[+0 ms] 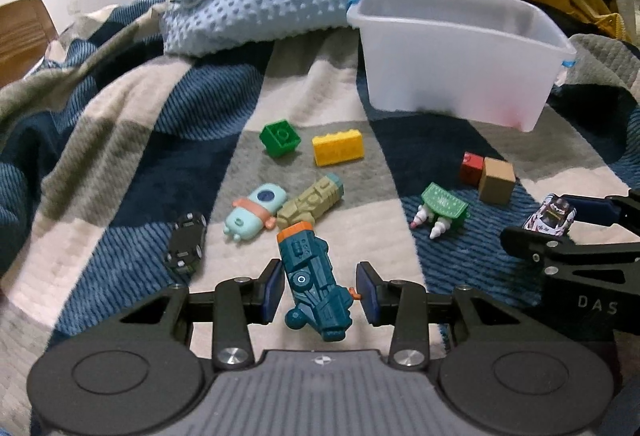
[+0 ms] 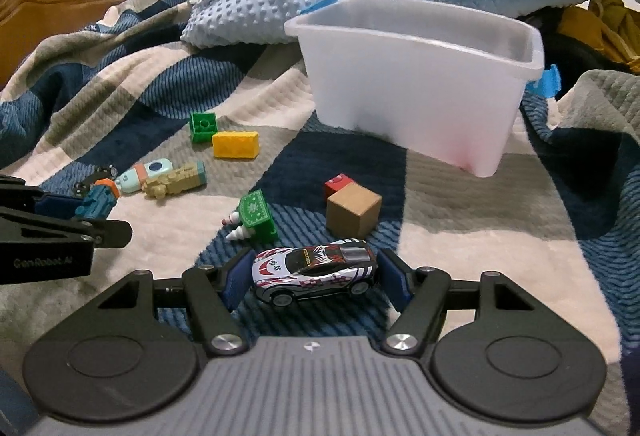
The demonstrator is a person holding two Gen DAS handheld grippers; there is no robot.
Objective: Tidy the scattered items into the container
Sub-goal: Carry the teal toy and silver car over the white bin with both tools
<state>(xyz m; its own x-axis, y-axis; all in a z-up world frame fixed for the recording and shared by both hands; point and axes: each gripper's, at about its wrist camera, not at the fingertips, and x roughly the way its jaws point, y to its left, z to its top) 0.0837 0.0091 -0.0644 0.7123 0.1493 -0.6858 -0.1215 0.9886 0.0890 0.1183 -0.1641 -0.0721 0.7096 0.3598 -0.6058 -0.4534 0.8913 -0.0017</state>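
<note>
Left gripper (image 1: 320, 294) low over the bed (image 1: 132, 116), jaws loose around teal toy (image 1: 314, 288). Right gripper (image 2: 314, 278) level, straddling toy car (image 2: 314, 274), not clamped.

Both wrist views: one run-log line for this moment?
left gripper: open around teal toy vehicle | right gripper: open around white toy car | bin: upright | other toys on blanket

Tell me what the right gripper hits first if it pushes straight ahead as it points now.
The white toy car, already sitting crosswise between the right gripper fingers. Beyond it, roughly in line, stands the wooden cube; depth there is hard to judge.
</note>
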